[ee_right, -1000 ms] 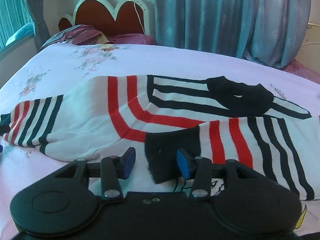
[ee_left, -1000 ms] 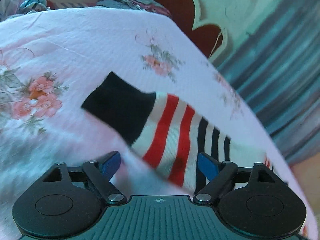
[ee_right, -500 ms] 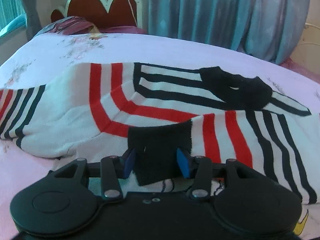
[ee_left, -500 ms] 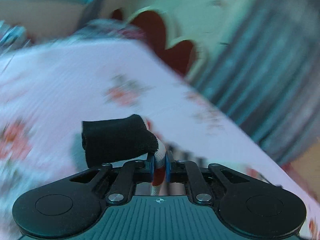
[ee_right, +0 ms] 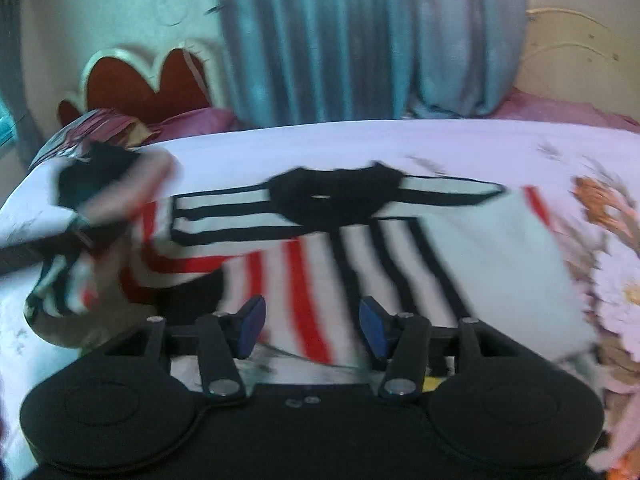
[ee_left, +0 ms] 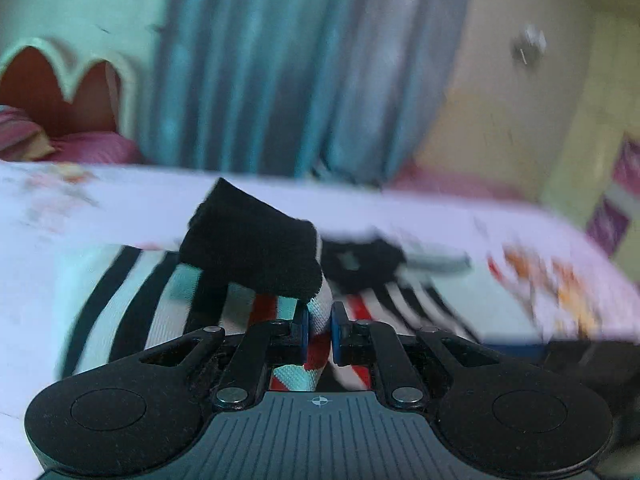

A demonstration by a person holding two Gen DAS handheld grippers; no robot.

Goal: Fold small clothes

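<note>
Home bedroom: a bed with a white floral bedsheet fills both views, with a scalloped headboard, red-brown panels in a cream frame, at its head against a pale wall. Pillows in pink and purple patterned cases lie just in front of the headboard. Long blue-grey curtains hang beside the headboard along the bed's far edge, and a striped sweater is spread on the sheet.
</note>
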